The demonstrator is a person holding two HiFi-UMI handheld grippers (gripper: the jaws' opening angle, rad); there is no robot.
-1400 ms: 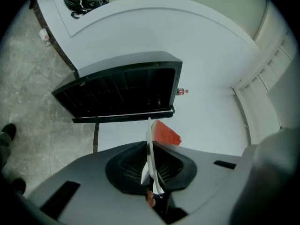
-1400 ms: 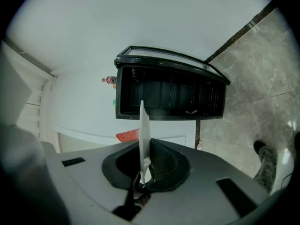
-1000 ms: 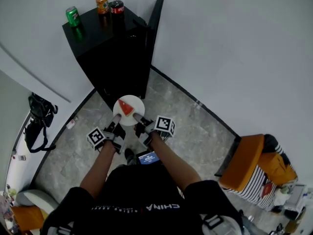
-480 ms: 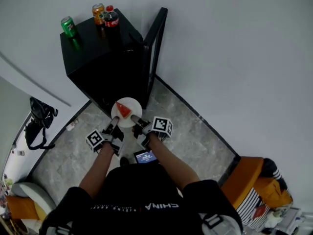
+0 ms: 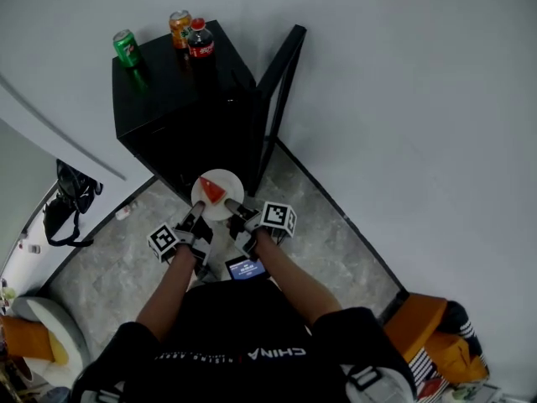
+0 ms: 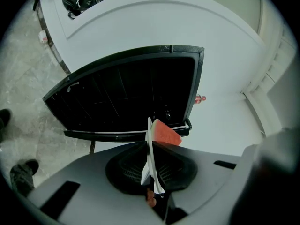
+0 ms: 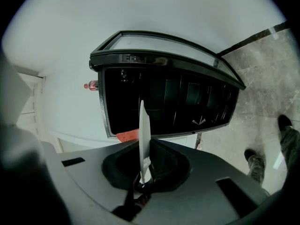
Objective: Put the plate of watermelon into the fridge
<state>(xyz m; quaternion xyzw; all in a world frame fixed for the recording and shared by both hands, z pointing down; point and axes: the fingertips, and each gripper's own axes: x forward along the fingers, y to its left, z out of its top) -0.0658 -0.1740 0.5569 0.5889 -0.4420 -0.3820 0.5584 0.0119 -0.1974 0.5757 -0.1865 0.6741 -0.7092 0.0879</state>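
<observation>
A white plate with a red watermelon wedge is held in front of a small black fridge whose door stands open to the right. My left gripper is shut on the plate's near-left rim and my right gripper on its near-right rim. In the left gripper view the plate shows edge-on between the jaws, with the watermelon to its right and the dark fridge interior beyond. The right gripper view shows the plate edge-on facing the fridge opening.
A green can, an orange can and a cola bottle stand on the fridge top. A black bag lies by the left wall. An orange chair is at the lower right. Grey stone floor surrounds me.
The view has drawn closer to the fridge; the door shows swung wider to the right. Both grippers keep hold of the plate in front of the opening.
</observation>
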